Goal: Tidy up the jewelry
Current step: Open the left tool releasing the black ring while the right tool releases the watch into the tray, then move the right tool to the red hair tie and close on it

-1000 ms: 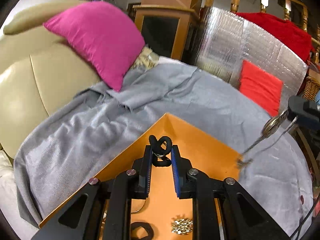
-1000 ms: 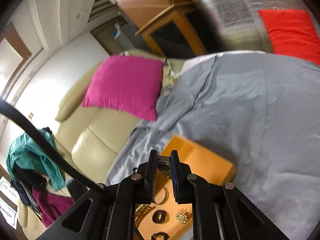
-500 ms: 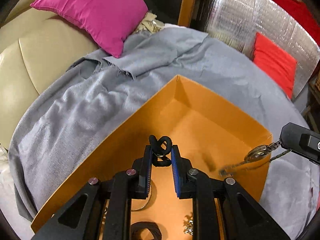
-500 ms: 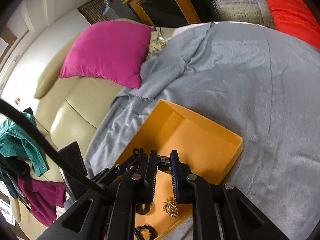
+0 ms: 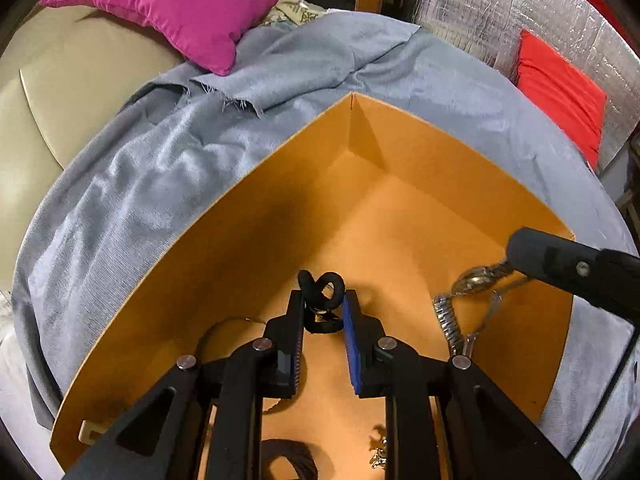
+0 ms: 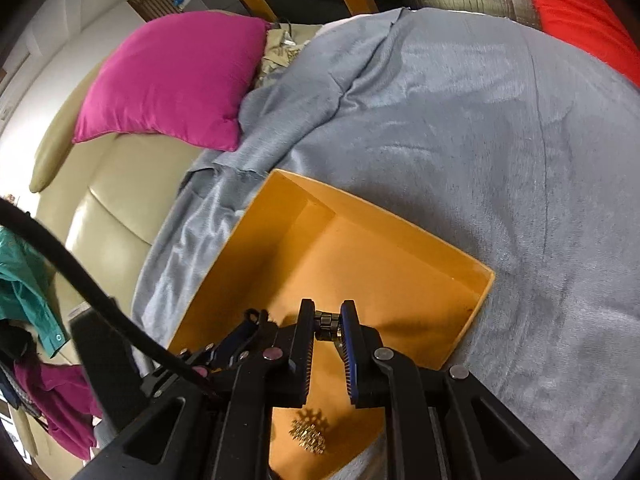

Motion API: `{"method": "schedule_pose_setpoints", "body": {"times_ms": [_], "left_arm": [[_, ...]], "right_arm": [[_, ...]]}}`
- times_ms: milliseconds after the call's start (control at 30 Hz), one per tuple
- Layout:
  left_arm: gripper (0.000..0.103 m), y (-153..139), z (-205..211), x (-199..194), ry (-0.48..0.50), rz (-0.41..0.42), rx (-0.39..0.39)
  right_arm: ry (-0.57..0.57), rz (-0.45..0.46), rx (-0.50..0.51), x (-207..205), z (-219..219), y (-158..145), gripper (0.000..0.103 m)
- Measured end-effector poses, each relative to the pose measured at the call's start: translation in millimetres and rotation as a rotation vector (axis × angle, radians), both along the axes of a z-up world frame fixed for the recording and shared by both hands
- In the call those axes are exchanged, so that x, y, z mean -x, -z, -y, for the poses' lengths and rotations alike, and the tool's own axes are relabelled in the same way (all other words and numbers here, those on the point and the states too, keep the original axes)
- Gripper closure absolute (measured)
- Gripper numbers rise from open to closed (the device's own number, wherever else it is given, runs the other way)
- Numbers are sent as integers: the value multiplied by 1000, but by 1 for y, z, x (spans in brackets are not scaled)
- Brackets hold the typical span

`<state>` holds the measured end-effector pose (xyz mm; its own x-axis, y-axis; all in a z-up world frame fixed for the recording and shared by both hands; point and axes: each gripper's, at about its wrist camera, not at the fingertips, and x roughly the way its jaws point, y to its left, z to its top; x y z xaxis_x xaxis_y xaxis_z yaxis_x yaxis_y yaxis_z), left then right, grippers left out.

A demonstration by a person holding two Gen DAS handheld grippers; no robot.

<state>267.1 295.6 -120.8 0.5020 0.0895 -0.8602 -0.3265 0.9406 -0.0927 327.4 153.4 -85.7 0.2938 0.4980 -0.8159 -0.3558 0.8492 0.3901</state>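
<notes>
An open orange box lies on a grey blanket. My left gripper hangs over its inside, shut on a twisted black cord loop. From the right comes my right gripper, shut on a silver watch. The watch's link strap dangles down to the box floor, and between the pads only a few links show. A gold brooch, a thin bangle and a black ring lie in the box.
The grey blanket covers a beige sofa. A magenta cushion lies at the back left and a red cushion at the back right against silver foil. In the right wrist view the left gripper's body stands close on the left.
Both grippers have come down and tilted toward the box, which now fills much more of each view. The watch has gone from outside the box's right edge to hanging inside it.
</notes>
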Motion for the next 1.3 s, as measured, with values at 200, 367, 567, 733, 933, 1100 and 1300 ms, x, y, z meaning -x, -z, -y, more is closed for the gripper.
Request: {"method": "schedule_pose_setpoints", "body": {"times_ms": [200,367,567,733,933,1100,1300], "left_arm": [[82,9,-1,-3,-1,-46,4],[79,9,-3,-4,-7,-57,1],[69,4,-3,-2,-20,-51,-24],[48,-5,-2,1,-40,-36,-99],[43,-21,0,7,-59,-6,-126],[33,-49,21,13,-51,80,-186],[21,-77,60,22,-23,206,-321]], "right_arm": [[2,-19,23,-10,-7,12,89],[-10,-24,46,-14,-14,18,88],[-12,-32,37,-14,-14,18,86],[-8,2,12,-10,-5,7,86],[28,52,-45,3,33,-14,86],[82,79,-69,15,78,-26,83],[184,100,-92,35,152,-41,75]]}}
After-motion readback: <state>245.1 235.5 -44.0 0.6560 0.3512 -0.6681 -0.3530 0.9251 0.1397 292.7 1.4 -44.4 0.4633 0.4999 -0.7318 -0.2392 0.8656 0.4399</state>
